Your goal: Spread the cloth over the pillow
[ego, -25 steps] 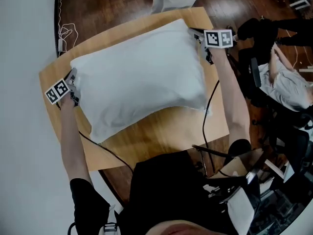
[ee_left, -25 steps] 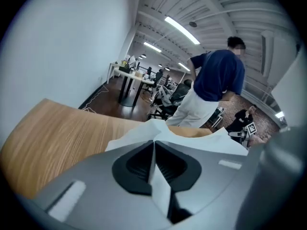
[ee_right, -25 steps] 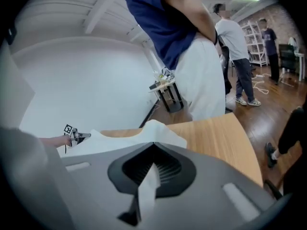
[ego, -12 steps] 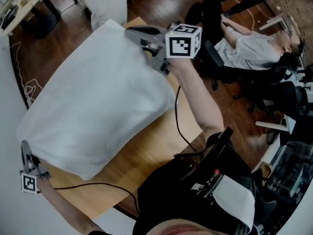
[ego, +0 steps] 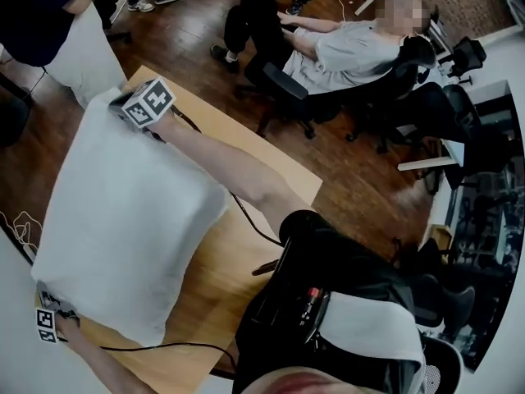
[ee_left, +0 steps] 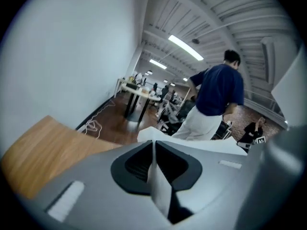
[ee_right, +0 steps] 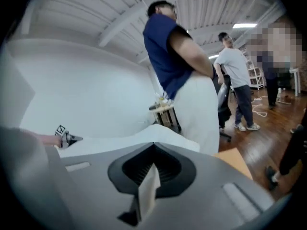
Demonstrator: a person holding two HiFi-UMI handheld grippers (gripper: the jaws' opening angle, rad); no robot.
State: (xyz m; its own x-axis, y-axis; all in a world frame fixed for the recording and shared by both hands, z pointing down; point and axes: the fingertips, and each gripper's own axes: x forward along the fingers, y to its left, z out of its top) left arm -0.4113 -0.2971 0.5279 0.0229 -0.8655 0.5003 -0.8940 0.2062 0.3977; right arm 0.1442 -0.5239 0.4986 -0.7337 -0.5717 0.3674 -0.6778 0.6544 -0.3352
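A white cloth [ego: 123,220] hangs stretched between my two grippers above the wooden table [ego: 246,245], and whatever lies beneath it is hidden. My right gripper [ego: 117,98] is shut on the cloth's far corner. My left gripper [ego: 45,298] grips the near corner at the lower left. In the left gripper view the gripper [ee_left: 153,140] pinches a fold of cloth [ee_left: 201,145]; its jaws have just been opening a little, with the cloth still between them. In the right gripper view the gripper [ee_right: 153,145] is clamped on the cloth [ee_right: 120,140], and the left gripper [ee_right: 64,138] shows across it.
A person in a navy top and white trousers [ego: 49,23] stands close to the table's far end. Another person sits in an office chair [ego: 344,48] to the right. A black cable [ego: 246,216] trails from my right arm across the table.
The cloth lay flat on the table a second ago; both grippers have since lifted their corners and it now hangs taut between them. The head view has swung to the right.
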